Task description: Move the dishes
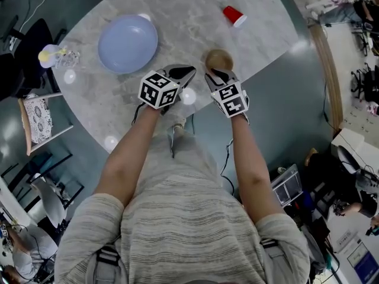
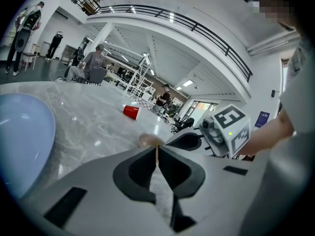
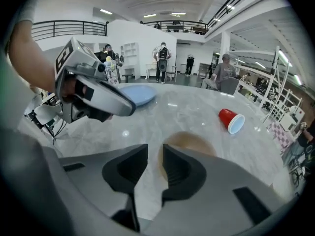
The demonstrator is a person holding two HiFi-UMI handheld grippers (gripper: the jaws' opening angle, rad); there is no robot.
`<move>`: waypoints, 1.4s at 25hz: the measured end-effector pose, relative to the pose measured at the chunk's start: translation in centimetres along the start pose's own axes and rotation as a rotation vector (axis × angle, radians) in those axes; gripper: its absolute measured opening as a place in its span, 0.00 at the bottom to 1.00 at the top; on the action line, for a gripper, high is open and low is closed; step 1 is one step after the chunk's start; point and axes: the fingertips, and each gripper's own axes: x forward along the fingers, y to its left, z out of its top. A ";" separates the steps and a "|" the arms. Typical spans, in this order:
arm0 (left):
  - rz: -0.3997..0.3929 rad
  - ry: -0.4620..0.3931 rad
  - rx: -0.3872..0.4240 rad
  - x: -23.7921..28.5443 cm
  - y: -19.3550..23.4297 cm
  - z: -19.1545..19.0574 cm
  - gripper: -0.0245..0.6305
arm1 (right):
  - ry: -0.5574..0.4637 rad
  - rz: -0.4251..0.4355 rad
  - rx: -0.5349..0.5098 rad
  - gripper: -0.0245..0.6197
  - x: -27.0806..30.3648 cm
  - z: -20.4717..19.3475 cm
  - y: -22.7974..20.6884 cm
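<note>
1. While the left gripper [image 2: 156,155] hovers over the near edge of the round grey marble desk [image 1: 195,16] with its fingers pressed together on nothing, the right gripper [image 3: 154,167] has its fingers a narrow slit apart, also empty.
2. The small round brown bowl [image 1: 219,57] sits by the near edge, at the right fingers' tips. Its rim shows in the slit, unclamped.
3. The pale blue round plate [image 1: 127,43] lies toward the left edge, and a red plastic cup [image 1: 234,15] lies tipped over near the far edge.
4. I judge this to be the approach to the bowl. Next, one finger should go inside the rim and one outside, then close firmly.
</note>
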 end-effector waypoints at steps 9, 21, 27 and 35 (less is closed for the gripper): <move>0.003 0.015 -0.003 -0.9 1.1 -0.7 0.08 | 0.153 -0.010 -0.131 0.21 2.2 -1.4 0.0; 0.004 0.009 -0.021 -1.4 1.6 -0.8 0.08 | 0.255 -0.041 -0.230 0.11 3.6 -2.7 -0.4; 0.029 -0.009 -0.029 -2.7 2.7 -0.6 0.08 | 0.259 -0.085 -0.264 0.10 4.0 -2.2 -0.8; 0.076 -0.053 -0.046 -5.3 3.9 -0.3 0.08 | 0.236 -0.167 -0.357 0.08 4.8 0.7 -1.3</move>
